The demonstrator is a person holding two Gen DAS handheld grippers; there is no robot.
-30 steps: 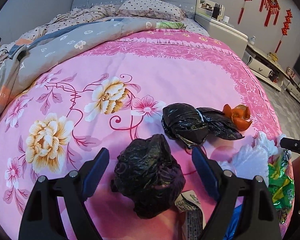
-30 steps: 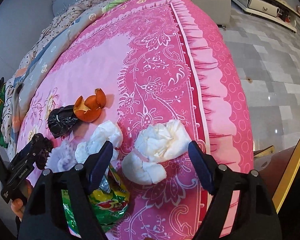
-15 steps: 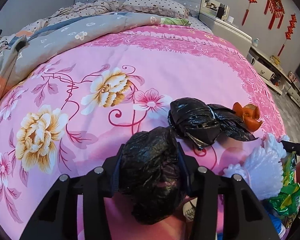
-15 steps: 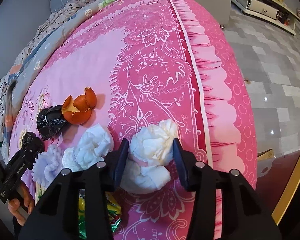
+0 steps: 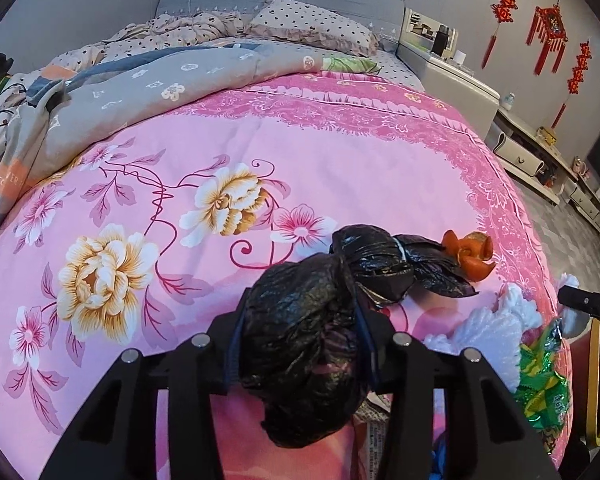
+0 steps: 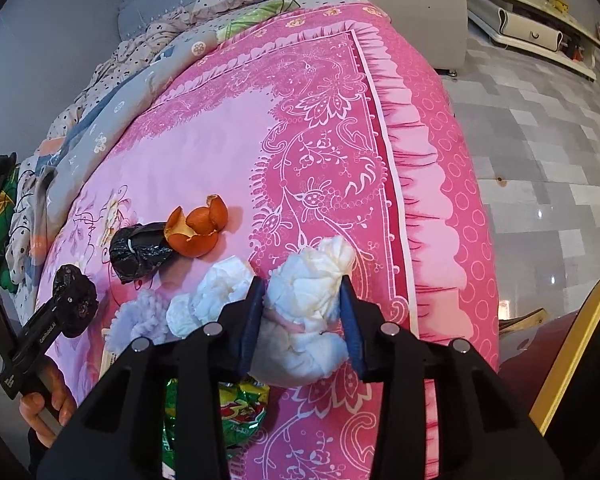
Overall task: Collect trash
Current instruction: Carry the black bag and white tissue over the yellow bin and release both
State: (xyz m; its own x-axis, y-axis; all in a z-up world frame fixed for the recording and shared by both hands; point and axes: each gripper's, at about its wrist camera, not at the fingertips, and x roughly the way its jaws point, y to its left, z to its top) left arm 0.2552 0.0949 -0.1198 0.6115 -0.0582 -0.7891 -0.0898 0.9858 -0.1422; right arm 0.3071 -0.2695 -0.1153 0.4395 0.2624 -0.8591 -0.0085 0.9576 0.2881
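My left gripper (image 5: 298,340) is shut on a crumpled black plastic bag (image 5: 300,344) and holds it above the pink bedspread (image 5: 220,148); it also shows in the right wrist view (image 6: 74,300). My right gripper (image 6: 302,316) is shut on a wad of white tissue (image 6: 308,312) near the bed's right edge. A second black bag (image 5: 374,264), an orange peel (image 5: 470,256), more white tissue (image 6: 220,288), a pale fluffy wad (image 6: 140,320) and a green snack wrapper (image 6: 236,412) lie on the bed.
A grey quilt (image 5: 160,88) and pillows (image 5: 312,24) lie at the bed's head. A white nightstand (image 5: 448,80) stands at the right. Tiled floor (image 6: 548,152) lies beyond the bed's right edge. A yellow-rimmed dark red object (image 6: 560,344) stands at lower right.
Both grippers closed from open: the left onto the black bag, the right onto the white tissue wad. Both have since lifted slightly with their loads.
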